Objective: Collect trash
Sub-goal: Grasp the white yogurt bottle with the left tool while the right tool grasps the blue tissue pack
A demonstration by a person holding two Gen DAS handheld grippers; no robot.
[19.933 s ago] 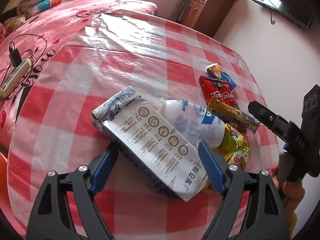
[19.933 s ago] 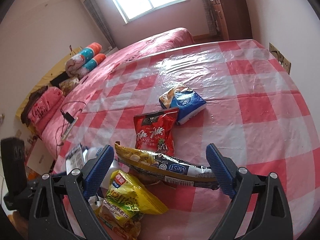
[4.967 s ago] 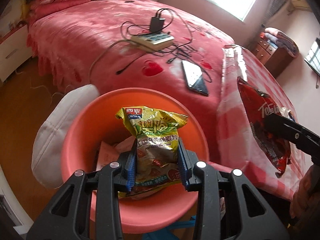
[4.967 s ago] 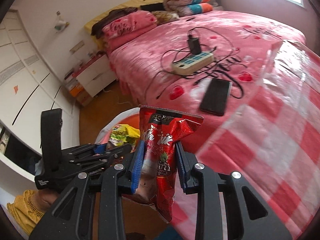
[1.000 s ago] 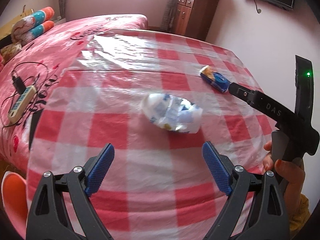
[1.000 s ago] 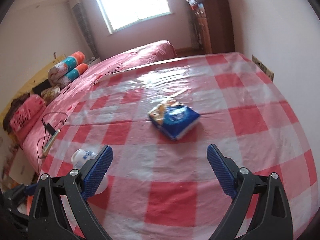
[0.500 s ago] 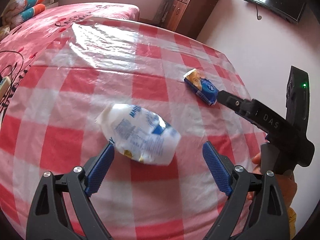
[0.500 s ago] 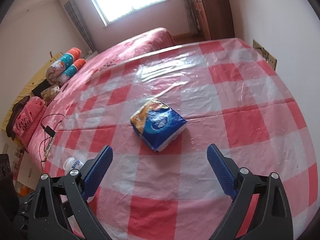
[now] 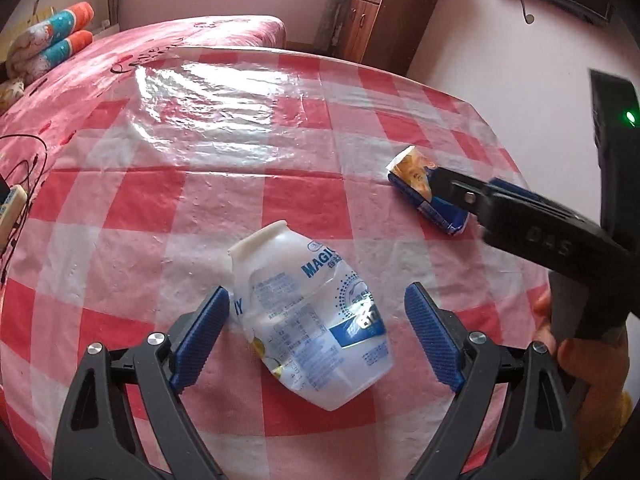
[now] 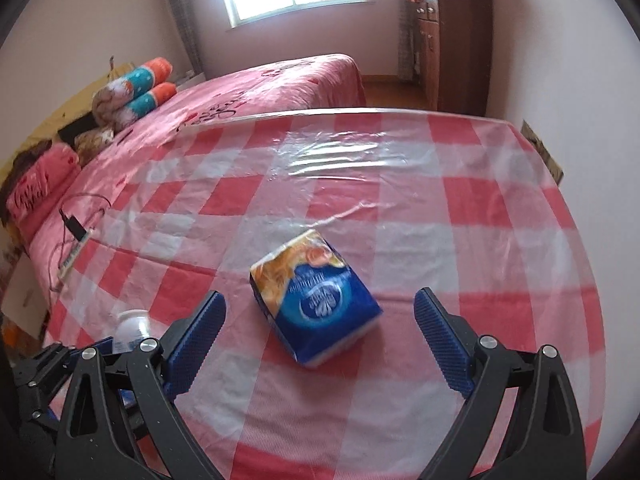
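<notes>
Crumpled white plastic sits low and centre in the left wrist view: a squashed bottle [image 9: 310,328] lying on its side on the red-and-white checked tablecloth [image 9: 120,208], its neck toward the upper left. We have the left gripper [image 9: 316,334] straddling it with the jaws wide; they have just been closing a little, and the bottle lies between them, though the right pad [image 9: 432,340] stands clear of the plastic while the left pad [image 9: 200,340] is just beside it, so nothing is gripped yet. We judge the straddle is deliberate: the crushed body is broad and soft, so taking it across its width needs a wide opening. Toward the right edge of the same frame the right gripper [image 9: 444,184] reaches over a blue and orange packet [image 9: 416,184], held by a hand [image 9: 580,364] at the lower right. From the right wrist view that packet [image 10: 316,300] lies flat in the middle of the frame, ahead of the right gripper [image 10: 320,340], whose jaws also stand wide and hold nothing — both pads are clear of the wrapper. The left gripper [image 10: 60,364] and the bottle's end [image 10: 132,326] show at the lower left. Both pieces of trash lie well apart on the cloth, which we think is why each hand takes its own piece — no bin is in view.
</notes>
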